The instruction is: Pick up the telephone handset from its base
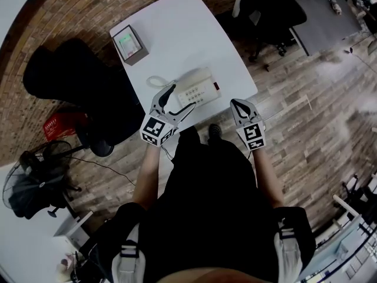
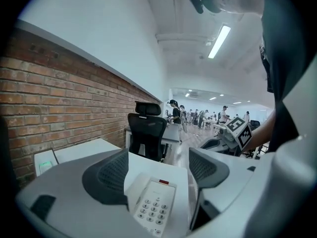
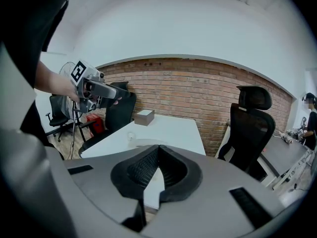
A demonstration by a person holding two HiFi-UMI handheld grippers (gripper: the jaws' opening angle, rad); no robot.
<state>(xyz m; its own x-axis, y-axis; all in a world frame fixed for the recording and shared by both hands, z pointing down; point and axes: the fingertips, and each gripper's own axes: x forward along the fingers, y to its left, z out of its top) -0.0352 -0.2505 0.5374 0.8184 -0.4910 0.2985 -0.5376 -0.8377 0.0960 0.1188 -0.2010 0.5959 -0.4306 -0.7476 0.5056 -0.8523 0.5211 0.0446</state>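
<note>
bare table (image 1: 177,28) at 12 o'clock of telephone (image 1: 197,87), free to pass. box (image 1: 131,44) at 10 o'clock, well apart. black chair (image 1: 76,93) blocking past table edge at 9 o'clock.

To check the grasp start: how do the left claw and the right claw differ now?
The left claw is open; the right claw is shut. The left claw faces the phone closely; the right claw sits beside it, at the table edge. Both hold nothing.
</note>
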